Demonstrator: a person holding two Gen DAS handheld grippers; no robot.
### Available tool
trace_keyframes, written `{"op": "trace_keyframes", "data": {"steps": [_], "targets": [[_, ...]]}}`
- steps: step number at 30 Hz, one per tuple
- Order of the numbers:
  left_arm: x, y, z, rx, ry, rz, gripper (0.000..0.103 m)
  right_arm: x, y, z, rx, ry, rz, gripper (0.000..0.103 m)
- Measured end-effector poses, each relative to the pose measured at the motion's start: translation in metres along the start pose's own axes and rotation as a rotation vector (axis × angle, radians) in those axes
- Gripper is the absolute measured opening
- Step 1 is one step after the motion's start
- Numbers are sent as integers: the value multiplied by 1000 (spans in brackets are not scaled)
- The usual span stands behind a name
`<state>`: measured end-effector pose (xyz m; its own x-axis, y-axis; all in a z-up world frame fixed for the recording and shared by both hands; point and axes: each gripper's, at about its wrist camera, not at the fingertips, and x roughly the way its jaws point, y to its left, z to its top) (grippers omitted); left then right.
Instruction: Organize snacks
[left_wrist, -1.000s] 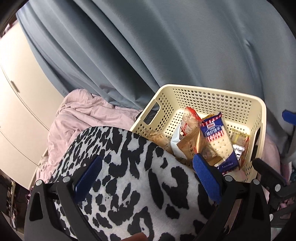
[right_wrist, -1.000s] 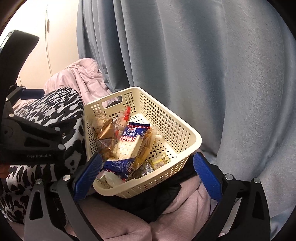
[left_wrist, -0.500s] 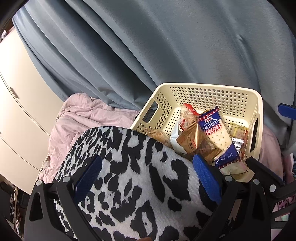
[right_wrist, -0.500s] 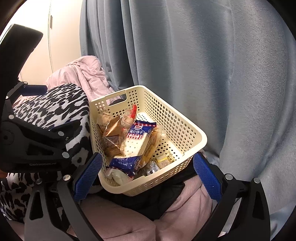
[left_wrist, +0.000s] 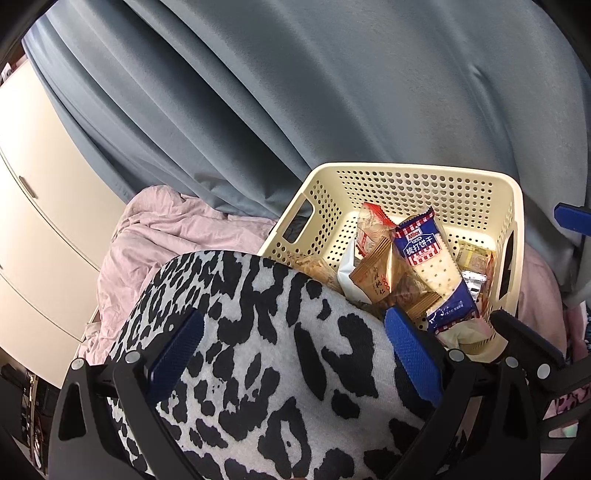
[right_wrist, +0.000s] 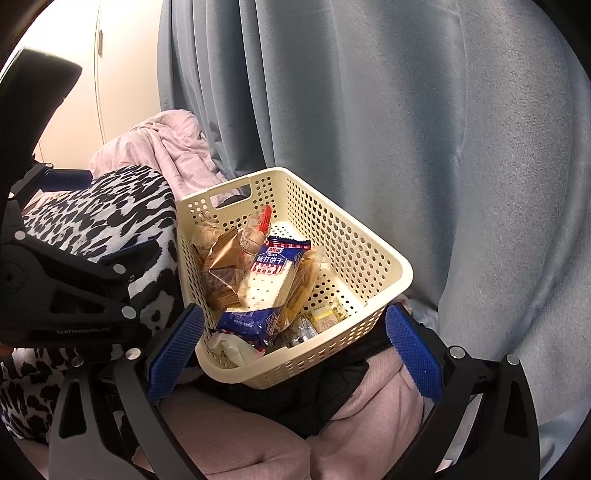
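A leopard-print cushion (left_wrist: 258, 369) filled the lower left of the left wrist view, at about seven o'clock from the cream perforated basket (left_wrist: 406, 184). The left gripper (left_wrist: 293, 354) hung above the cushion with its blue fingers (left_wrist: 177, 350) spread wide and nothing between them. To the right, at one o'clock from that gripper, the basket held the snacks in a loose heap: a blue-and-white cracker pack (left_wrist: 432, 266) leaned across a gold-brown wrapper (left_wrist: 373, 280), with a red-and-white packet (left_wrist: 371, 229) behind and small foil pieces (left_wrist: 472, 284) low at three o'clock. In the right wrist view, the right gripper (right_wrist: 293, 354) faced the basket's near corner, fingers (right_wrist: 413, 354) parted and empty on either side of it, the basket resting on pink bedding (right_wrist: 369, 417) before a grey-blue curtain (right_wrist: 406, 129). Judging by the jumble, the snacks appeared gathered but not yet arranged; sorting seemed still ahead.
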<state>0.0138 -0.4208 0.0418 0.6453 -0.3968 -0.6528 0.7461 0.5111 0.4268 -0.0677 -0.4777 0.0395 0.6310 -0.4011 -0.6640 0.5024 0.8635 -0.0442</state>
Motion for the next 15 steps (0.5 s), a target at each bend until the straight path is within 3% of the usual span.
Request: {"op": "trace_keyframes", "data": {"steps": [15], "targets": [[2,-5,1,19,3,3,98,1,-2,-2,5,2,-1,100]]}}
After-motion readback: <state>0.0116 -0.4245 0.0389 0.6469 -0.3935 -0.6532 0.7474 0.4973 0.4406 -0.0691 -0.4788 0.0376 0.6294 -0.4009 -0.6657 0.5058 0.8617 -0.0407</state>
